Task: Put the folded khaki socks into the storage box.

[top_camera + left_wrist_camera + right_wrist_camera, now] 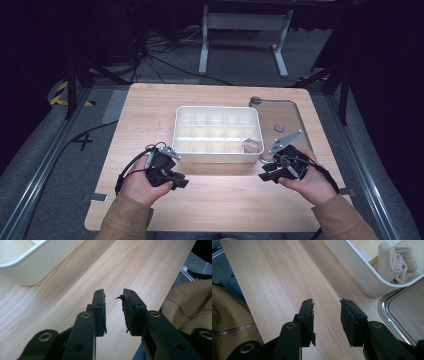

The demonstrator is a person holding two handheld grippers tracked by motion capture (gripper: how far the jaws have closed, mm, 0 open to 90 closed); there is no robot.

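Note:
A white divided organiser box (218,114) sits in the middle of the wooden table (150,115). A rolled beige sock (251,145) lies in its near right compartment, also seen in the right gripper view as the sock (392,263). My left gripper (183,183) hovers near the box's front left corner, open and empty; its jaws (113,298) stand a little apart over bare wood. My right gripper (263,175) is just in front of the box's right corner, open with nothing between its jaws (326,305).
A clear lid with a metal-looking rim (286,121) lies flat to the right of the box; its edge (387,315) is close to my right gripper. Tan sleeves (125,220) come in from the bottom. Bare wood stretches along the near edge.

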